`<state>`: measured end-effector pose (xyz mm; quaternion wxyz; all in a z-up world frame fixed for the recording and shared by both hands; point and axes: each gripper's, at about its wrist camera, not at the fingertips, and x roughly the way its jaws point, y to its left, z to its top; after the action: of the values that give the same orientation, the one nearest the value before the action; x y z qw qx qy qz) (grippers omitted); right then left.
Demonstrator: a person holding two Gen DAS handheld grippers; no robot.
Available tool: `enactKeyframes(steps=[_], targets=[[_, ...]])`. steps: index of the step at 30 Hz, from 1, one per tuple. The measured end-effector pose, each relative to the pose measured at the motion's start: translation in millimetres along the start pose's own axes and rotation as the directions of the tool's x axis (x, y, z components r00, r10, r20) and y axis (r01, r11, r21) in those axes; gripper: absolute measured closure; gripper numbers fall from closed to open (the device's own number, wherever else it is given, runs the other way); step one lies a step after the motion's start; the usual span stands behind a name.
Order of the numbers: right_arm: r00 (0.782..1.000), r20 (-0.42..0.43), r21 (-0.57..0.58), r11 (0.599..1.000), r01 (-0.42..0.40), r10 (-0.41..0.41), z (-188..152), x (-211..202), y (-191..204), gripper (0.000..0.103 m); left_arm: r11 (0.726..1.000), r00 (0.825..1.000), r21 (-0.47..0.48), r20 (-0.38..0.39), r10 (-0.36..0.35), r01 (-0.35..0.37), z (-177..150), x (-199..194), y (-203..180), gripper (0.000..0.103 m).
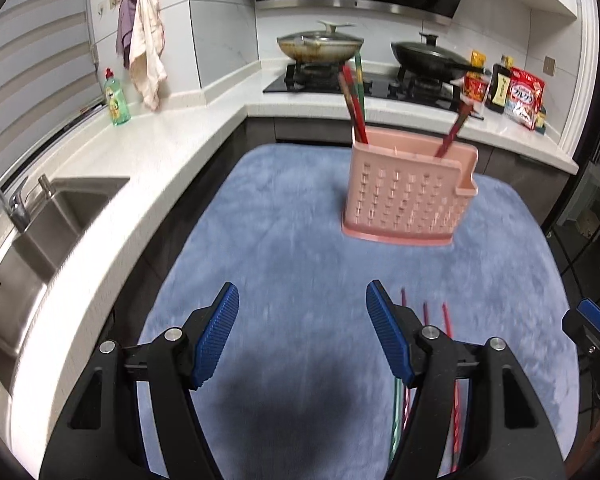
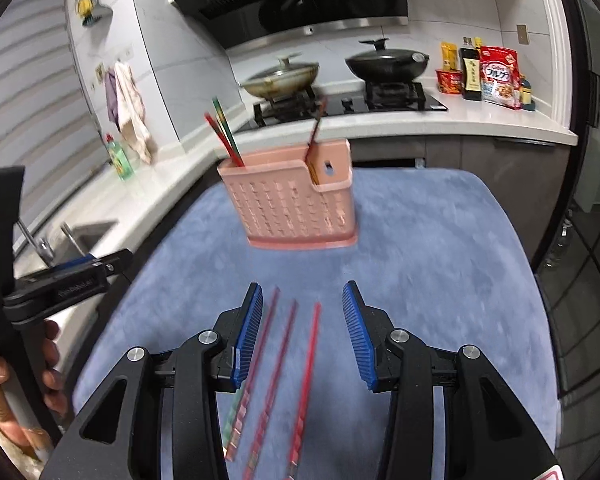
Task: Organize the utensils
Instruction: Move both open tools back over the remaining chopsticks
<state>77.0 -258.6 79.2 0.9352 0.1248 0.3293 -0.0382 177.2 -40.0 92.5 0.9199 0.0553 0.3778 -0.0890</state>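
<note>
Three chopsticks [image 2: 288, 368] lie between the empty, parted right tool [image 2: 302, 336], mostly hidden behind the wider left tool [image 1: 302, 336].

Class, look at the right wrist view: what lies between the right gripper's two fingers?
Three loose chopsticks lie lengthwise on the blue mat between the right gripper fingers, untouched; jaws open. Right wrist view shows it.

- Pink slotted holder [image 2: 296, 204] stands upright on the blue mat, with red and green chopsticks [image 2: 225, 136] leaning inside.
- Three red chopsticks [image 2: 306, 364] lie side by side on the mat, near the holder.
</note>
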Motion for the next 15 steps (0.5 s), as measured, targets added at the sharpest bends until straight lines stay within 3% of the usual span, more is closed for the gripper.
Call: enactKeyframes(steps=[15], targets=[[0.988,-0.141,-0.059,0.997,0.050,-0.058,-95,19,14,0.061,1.000,0.997,0.024,-0.078,0.010,-0.008,-87,13,-12,0.040]])
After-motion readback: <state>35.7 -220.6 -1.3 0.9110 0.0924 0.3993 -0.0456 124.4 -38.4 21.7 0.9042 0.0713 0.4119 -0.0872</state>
